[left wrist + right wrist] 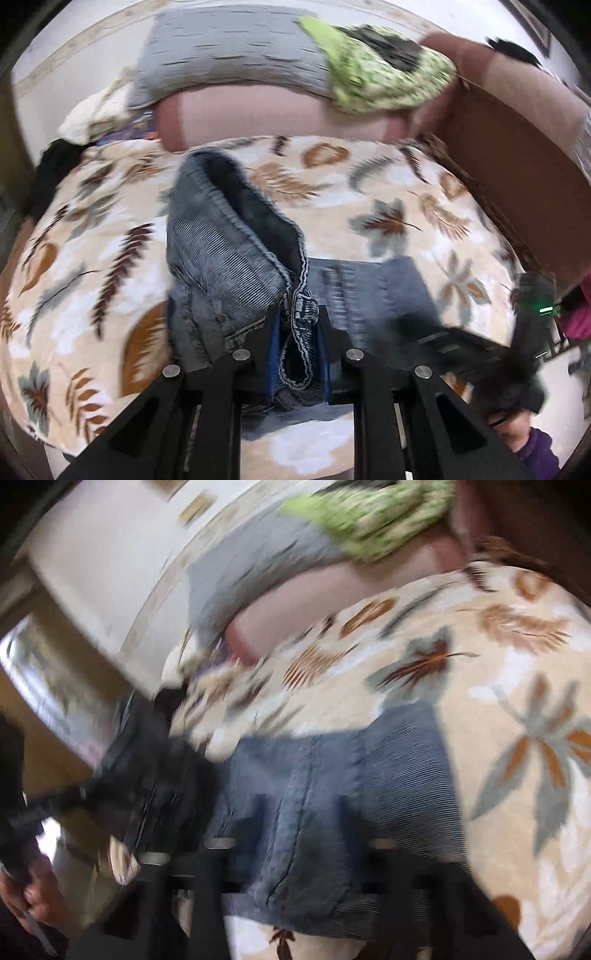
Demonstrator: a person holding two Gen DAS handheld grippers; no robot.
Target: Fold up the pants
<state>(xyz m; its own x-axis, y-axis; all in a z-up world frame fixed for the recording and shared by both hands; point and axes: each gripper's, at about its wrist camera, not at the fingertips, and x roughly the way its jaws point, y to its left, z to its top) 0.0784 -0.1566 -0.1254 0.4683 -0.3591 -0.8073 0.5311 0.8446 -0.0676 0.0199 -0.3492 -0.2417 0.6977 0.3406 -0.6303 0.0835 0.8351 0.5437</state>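
Observation:
Blue jeans lie on a leaf-patterned blanket. My left gripper is shut on a bunched seam of the jeans and holds one leg lifted and draped, while the rest of the jeans lies flat behind it. In the left wrist view my right gripper is a dark blur at the flat part's right edge. The right wrist view is heavily blurred: the jeans fill the middle and denim sits between the smeared fingers of my right gripper. Whether its pads press on the cloth I cannot make out.
At the back stand a pink bolster, a grey pillow and a green patterned cloth. A brown cardboard box borders the blanket on the right. A person's hand and purple sleeve are nearby.

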